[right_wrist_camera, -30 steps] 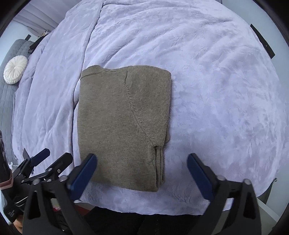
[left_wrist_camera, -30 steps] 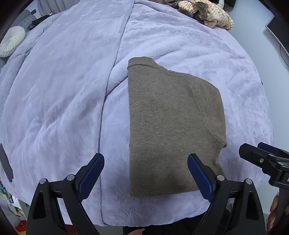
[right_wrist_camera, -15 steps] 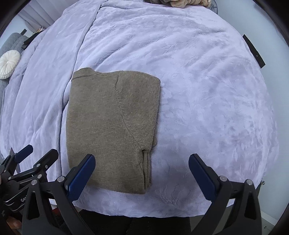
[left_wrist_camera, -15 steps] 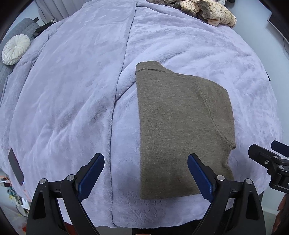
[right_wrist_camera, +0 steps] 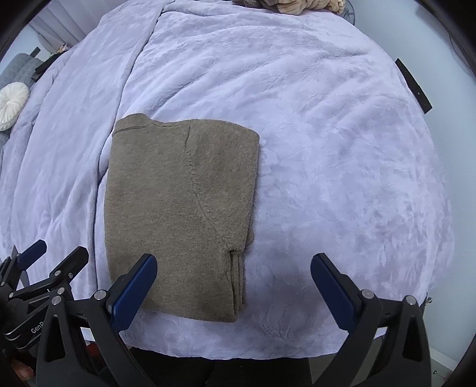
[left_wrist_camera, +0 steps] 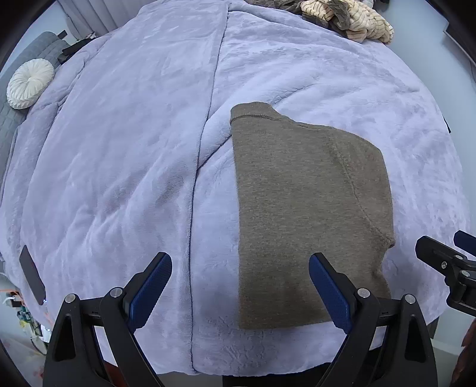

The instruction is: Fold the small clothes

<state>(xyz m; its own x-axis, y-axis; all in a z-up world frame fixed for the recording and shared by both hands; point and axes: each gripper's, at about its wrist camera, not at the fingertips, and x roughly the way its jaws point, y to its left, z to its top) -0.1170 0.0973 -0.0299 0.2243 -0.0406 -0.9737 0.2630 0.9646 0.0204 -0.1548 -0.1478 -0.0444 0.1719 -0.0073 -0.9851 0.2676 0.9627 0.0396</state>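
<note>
A folded olive-brown knit sweater (left_wrist_camera: 306,208) lies flat on the lavender blanket (left_wrist_camera: 119,148), near the bed's front edge. It also shows in the right wrist view (right_wrist_camera: 178,208), with its folded layers at the right edge. My left gripper (left_wrist_camera: 240,290) is open and empty, above the sweater's near left corner. My right gripper (right_wrist_camera: 235,290) is open and empty, above the sweater's near right corner. Each gripper shows at the edge of the other's view: the right gripper (left_wrist_camera: 446,259) and the left gripper (right_wrist_camera: 47,259).
A pile of beige striped clothes (left_wrist_camera: 348,18) lies at the far end of the bed. A round white cushion (left_wrist_camera: 28,82) sits on a grey sofa at the left. A dark flat device (left_wrist_camera: 31,274) lies at the blanket's left edge, another dark device (right_wrist_camera: 413,84) at its right edge.
Both grippers have drawn back and up from the sweater; it looks a little farther off and shifted right in the left view. The sweater itself has not moved. Both jaws stay open.
</note>
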